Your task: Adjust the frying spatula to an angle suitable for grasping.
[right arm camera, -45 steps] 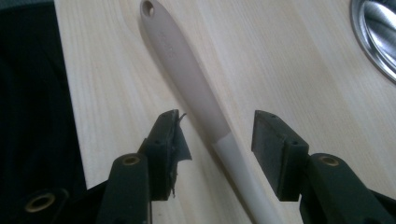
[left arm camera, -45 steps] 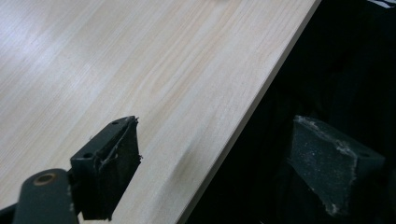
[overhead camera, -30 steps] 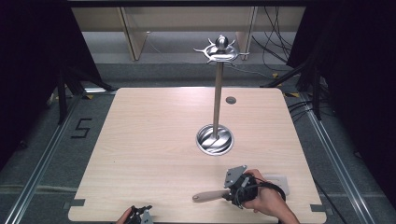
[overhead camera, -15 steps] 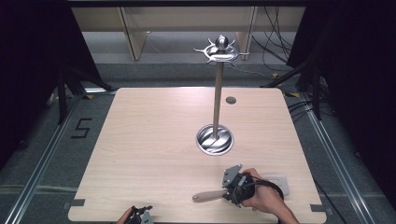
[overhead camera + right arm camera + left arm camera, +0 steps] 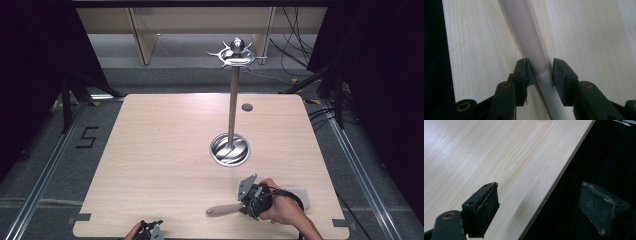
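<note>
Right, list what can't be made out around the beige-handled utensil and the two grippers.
- Beige-handled utensil: in the high view the right gripper and hand cover its working end; the right gripper view's edges crop both ends.
- Whether both jaws press the handle: unclear; they've just been closing.
- Left gripper: cut by the high view's bottom edge.

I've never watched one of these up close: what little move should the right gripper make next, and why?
Probably finish the squeeze, then lift. The right gripper has just been closing its jaws around the utensil handle, which lies flat on the table. One pad touches it; the other looks a sliver away, so the grip seems unfinished. The metal stand behind may be its destination.
</note>
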Demonstrator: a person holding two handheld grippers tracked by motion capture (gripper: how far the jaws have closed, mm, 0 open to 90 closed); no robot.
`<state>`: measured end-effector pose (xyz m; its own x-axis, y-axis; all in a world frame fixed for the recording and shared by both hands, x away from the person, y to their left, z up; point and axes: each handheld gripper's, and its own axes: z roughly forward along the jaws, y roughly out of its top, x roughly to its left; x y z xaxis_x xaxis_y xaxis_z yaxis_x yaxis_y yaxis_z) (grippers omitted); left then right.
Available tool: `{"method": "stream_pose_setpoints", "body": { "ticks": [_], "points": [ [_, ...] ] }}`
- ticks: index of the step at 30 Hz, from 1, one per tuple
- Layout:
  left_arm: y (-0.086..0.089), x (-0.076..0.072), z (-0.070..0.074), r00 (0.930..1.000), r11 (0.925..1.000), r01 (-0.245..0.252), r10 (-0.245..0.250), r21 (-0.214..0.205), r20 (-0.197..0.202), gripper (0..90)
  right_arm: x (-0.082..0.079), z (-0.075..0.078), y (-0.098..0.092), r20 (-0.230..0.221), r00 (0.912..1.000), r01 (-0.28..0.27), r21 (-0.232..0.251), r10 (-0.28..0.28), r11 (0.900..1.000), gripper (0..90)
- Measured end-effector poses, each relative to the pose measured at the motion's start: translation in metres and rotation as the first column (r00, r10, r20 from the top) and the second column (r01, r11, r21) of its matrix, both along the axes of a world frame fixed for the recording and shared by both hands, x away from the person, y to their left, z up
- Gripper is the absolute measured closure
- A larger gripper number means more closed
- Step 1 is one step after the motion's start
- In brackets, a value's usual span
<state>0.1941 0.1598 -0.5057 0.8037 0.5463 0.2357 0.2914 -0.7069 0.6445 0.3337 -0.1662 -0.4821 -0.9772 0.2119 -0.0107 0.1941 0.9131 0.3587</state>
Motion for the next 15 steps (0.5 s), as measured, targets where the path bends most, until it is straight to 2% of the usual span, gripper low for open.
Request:
{"method": "stream_pose_setpoints", "body": {
  "ticks": [1,2,4,5,6,8,9,10,11,12,15],
  "points": [
    [0.0,0.0,0.0,1.0,1.0,-0.006,0.006,0.004,0.008,15.6,0.0,0.0,0.001,0.001,1.0,-0.001,-0.007,0.001,1.0,66.0],
    [0.0,0.0,0.0,1.0,1.0,0.0,0.0,-0.003,-0.002,15.6,0.003,0.0,0.001,-0.002,0.9995,-0.033,-0.011,0.033,0.9994,66.3],
    [0.0,0.0,0.0,0.9999,0.9999,-0.011,0.011,0.009,0.013,15.6,0.0,0.001,0.003,-0.021,0.9998,0.003,-0.031,-0.003,0.9995,66.9],
    [0.0,0.0,0.0,0.9999,0.9999,-0.011,0.011,0.007,0.01,15.6,0.004,0.001,0.005,-0.015,0.9991,-0.039,-0.036,0.039,0.9986,67.2],
    [0.0,0.0,-0.001,1.0,1.0,-0.003,0.003,0.002,0.001,15.6,0.005,0.001,0.006,-0.014,0.9986,-0.051,-0.047,0.051,0.9976,67.5],
    [0.0,0.0,0.0,1.0,1.0,0.0,0.0,0.002,0.001,15.6,0.003,0.003,0.009,-0.029,0.9991,-0.033,-0.081,0.031,0.9962,68.4],
    [0.0,0.0,0.0,1.0,1.0,0.001,-0.001,0.003,0.001,15.6,0.007,0.003,0.011,-0.007,0.9941,-0.108,-0.084,0.108,0.9906,68.8],
    [0.0,0.0,0.0,1.0,1.0,0.002,-0.002,0.002,-0.001,15.6,0.004,0.004,0.012,-0.015,0.9984,-0.056,-0.104,0.055,0.993,69.2],
    [0.0,0.0,0.0,1.0,1.0,0.001,-0.001,0.005,0.002,15.6,0.007,0.004,0.014,0.003,0.994,-0.108,-0.114,0.109,0.9876,69.7],
    [0.0,-0.001,0.001,1.0,0.9999,-0.003,0.003,0.01,0.008,15.6,0.005,0.005,0.016,-0.001,0.9963,-0.086,-0.129,0.087,0.9879,70.1],
    [0.0,0.0,0.0,1.0,1.0,-0.004,0.004,0.008,0.006,15.6,0.006,0.006,0.021,-0.007,0.995,-0.099,-0.172,0.1,0.98,71.3]
  ]
}}
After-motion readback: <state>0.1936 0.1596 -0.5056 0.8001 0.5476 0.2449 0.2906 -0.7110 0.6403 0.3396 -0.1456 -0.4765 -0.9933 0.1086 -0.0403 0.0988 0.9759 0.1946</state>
